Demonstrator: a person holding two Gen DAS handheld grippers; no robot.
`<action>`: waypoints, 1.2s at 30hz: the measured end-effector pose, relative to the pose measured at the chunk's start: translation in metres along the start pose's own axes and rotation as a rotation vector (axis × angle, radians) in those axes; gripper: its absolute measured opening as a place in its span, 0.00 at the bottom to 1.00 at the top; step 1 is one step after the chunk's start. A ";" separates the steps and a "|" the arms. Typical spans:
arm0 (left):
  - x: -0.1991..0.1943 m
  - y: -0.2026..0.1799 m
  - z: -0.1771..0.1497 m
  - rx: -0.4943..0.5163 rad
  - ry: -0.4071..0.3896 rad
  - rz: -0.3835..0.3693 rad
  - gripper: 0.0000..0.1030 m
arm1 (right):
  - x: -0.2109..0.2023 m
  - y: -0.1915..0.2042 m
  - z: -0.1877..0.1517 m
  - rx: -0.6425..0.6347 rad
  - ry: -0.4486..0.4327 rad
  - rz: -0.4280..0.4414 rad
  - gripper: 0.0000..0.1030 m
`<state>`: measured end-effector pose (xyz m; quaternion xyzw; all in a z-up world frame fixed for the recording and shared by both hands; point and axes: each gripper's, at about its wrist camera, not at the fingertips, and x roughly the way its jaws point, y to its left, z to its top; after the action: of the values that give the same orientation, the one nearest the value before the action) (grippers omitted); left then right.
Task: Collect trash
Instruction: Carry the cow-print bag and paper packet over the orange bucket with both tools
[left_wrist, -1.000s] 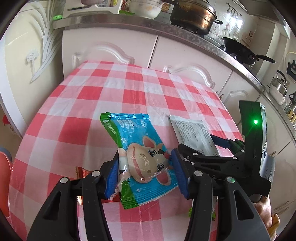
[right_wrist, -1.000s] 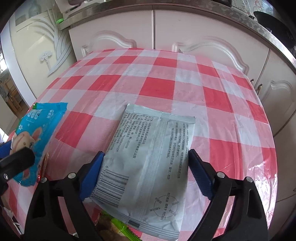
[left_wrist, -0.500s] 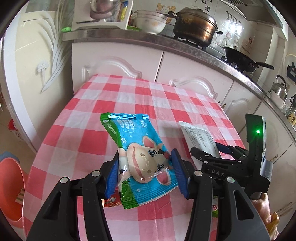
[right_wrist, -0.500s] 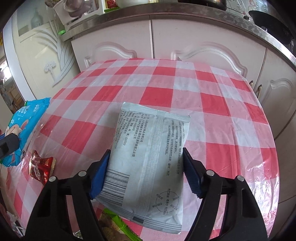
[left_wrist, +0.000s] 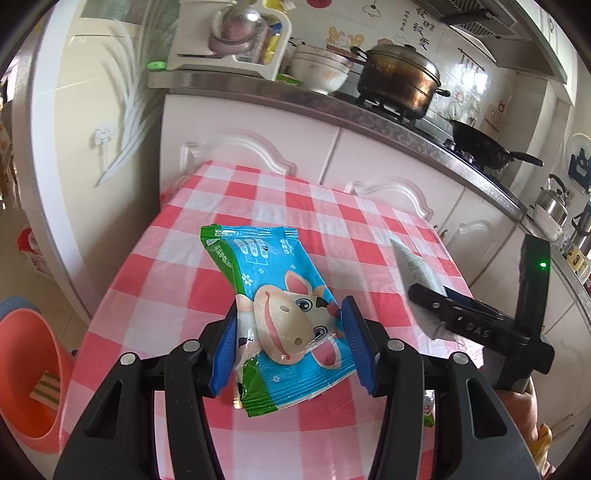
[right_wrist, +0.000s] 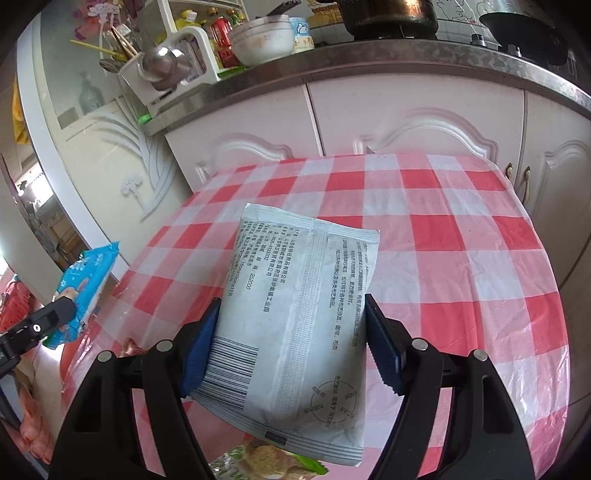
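Note:
My left gripper (left_wrist: 290, 341) is shut on a blue and green snack wrapper with a cartoon cow (left_wrist: 280, 310) and holds it above the red-checked table (left_wrist: 258, 206). My right gripper (right_wrist: 291, 343) is shut on a white printed packet (right_wrist: 295, 314) and holds it above the same table (right_wrist: 461, 240). The right gripper with its packet (left_wrist: 417, 269) shows at the right of the left wrist view. The blue wrapper (right_wrist: 83, 284) shows at the left edge of the right wrist view.
An orange bin (left_wrist: 26, 373) with a scrap inside stands on the floor left of the table. More wrappers (right_wrist: 269, 458) lie on the table's near edge. White cabinets (right_wrist: 406, 122) and a counter with pots (left_wrist: 399, 83) stand behind the table.
Both grippers have risen off the table with their wrappers. The right gripper's fingers closed in on the white packet. The orange bin has come into view.

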<state>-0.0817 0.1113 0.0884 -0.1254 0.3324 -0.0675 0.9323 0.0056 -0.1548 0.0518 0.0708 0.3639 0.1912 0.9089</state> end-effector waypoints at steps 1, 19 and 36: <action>-0.003 0.006 0.000 -0.007 -0.003 0.006 0.52 | -0.002 0.002 0.001 0.009 -0.004 0.020 0.72; -0.042 0.107 -0.022 -0.139 -0.025 0.119 0.52 | 0.008 0.103 -0.008 -0.084 0.054 0.212 0.72; -0.083 0.243 -0.060 -0.350 -0.040 0.287 0.52 | 0.039 0.239 -0.037 -0.306 0.183 0.337 0.72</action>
<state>-0.1732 0.3502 0.0258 -0.2381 0.3349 0.1270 0.9028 -0.0644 0.0794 0.0644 -0.0256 0.3947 0.3987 0.8274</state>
